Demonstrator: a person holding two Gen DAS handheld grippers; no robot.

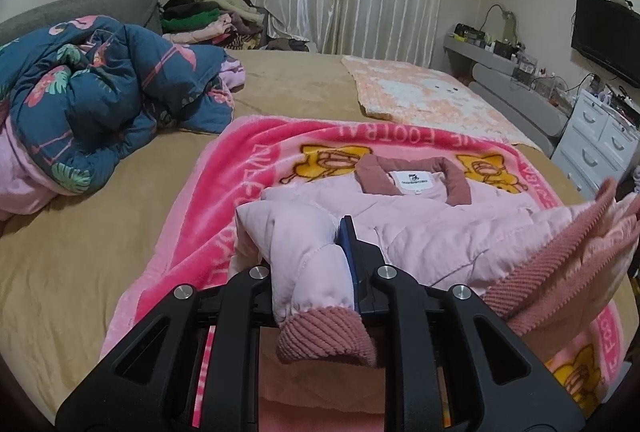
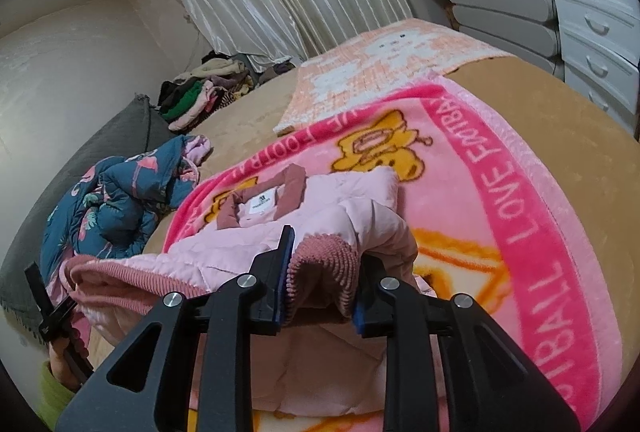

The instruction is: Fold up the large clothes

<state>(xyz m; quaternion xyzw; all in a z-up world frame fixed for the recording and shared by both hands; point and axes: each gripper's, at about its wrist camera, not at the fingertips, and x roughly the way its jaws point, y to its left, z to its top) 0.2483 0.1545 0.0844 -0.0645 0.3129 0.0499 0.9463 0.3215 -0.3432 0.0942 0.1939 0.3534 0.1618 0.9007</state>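
- We see left gripper (image 1: 316,264) clamped on the pink jacket (image 1: 420,228) at a sleeve; its left finger is hidden by the fabric.
- Right gripper (image 2: 320,272) pinches the ribbed hem (image 2: 324,264); the right pad is mostly covered.
- Jacket lies on pink blanket (image 2: 500,191) on the bed (image 1: 80,252), collar away from us, its lower part lifted.
- Collar label text (image 1: 416,181) is too small to read.

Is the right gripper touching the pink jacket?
Touching. The right wrist view shows the right gripper clamped on the jacket, its ribbed cuff squeezed between the blue pads.
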